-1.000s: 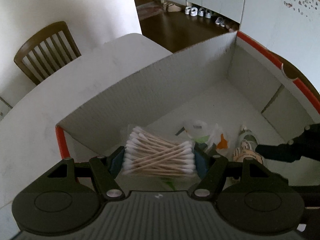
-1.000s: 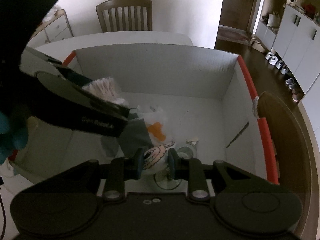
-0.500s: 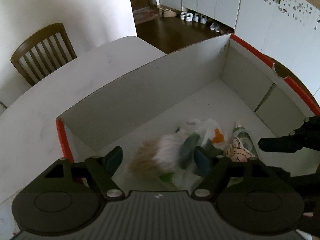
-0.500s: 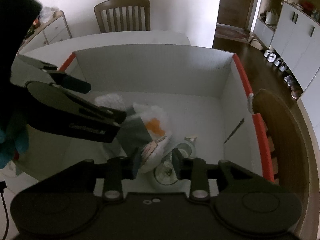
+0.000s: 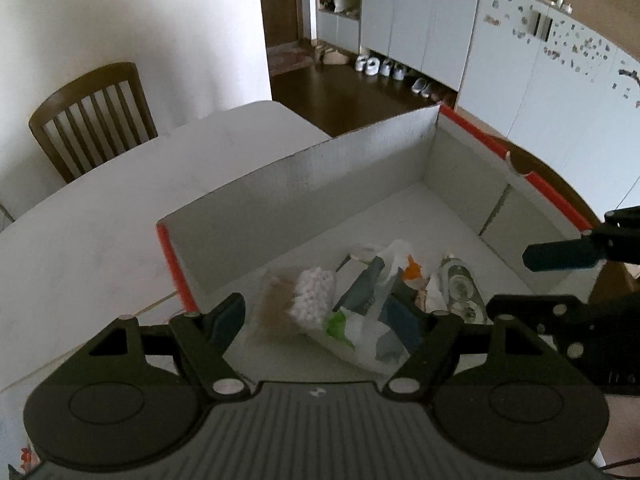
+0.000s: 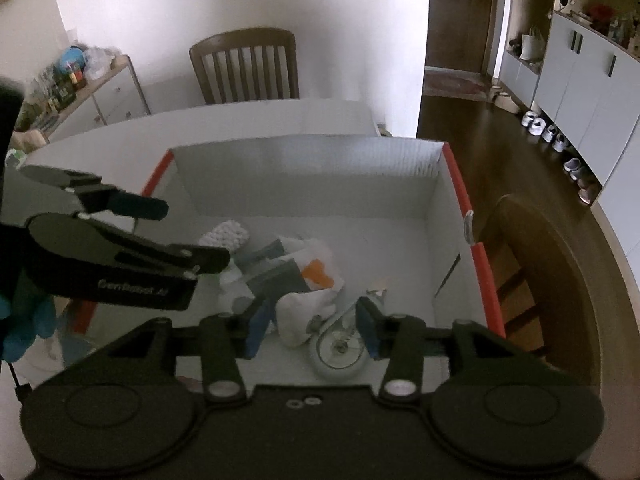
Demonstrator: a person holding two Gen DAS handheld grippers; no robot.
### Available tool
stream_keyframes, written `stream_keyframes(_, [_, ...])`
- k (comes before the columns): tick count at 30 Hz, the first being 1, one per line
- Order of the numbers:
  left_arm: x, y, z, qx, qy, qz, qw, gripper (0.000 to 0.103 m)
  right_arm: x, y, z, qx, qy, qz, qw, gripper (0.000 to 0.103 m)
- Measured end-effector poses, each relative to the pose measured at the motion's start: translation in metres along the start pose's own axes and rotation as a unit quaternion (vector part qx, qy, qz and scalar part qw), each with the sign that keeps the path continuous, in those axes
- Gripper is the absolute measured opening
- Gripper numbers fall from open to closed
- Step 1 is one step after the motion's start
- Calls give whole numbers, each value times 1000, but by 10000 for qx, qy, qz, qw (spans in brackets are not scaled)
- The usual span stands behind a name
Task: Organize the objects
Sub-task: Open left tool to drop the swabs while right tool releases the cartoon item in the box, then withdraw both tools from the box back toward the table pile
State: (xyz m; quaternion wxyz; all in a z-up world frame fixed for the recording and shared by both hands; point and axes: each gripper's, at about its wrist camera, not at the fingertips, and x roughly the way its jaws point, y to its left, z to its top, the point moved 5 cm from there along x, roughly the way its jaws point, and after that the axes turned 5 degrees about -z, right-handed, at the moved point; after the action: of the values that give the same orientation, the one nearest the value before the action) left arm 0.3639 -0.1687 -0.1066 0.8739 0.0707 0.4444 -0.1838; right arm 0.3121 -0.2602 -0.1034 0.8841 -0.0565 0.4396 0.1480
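- My left gripper [image 5: 320, 316] hangs above the near end of the white cardboard box [image 5: 304, 184] with its jaws spread wide and nothing between them.
- My right gripper [image 6: 310, 328] hovers over the same end, jaws also well apart and holding nothing; one of its blue pads [image 5: 560, 256] reaches into the left wrist view from the right.
- The cotton swabs [image 5: 314, 294] lie in their clear packet on the box floor, white tips bunched upward, just beside the plastic bag [image 5: 380, 276] with the orange mark.
- A patterned wrapped item [image 6: 298, 316] and a clear glass object [image 6: 340, 350] rest close together near the box's front wall, below my right gripper, touching or nearly touching the bag.
- All of these things sit inside the box rather than on the white worktop [image 5: 100, 240], which I judge to be the point of the tidying: loose items gathered into one container.
- They are heaped at the near end while the far half of the box floor lies bare, so there looks to be room for more.
- With both grippers empty and raised, I judge the current drop finished; whether further items wait outside the box cannot be told from these views.
- A wooden chair [image 6: 246, 66] stands behind the worktop.
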Motion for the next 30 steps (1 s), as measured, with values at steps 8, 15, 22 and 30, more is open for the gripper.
stream_keyframes(8, [-39,4,-12,-89,-297,-204,9993,77,-24,16,-1,-40,-182,5,9998,48])
stream_keyframes(15, [-79,6,-29,50,-584,-351,9977,77,-45,30,-4,120,-319,38,9994,50])
stream_keyframes(22, [-113,16,-46,126,-798,-398,9959,83,-63,54,-9,125,-524,-45,9985,58])
stream_keyframes(30, [-142,41,-72,-12,-889,-395,9953,84,-78,89,-15,198,-676,-52,9975,68])
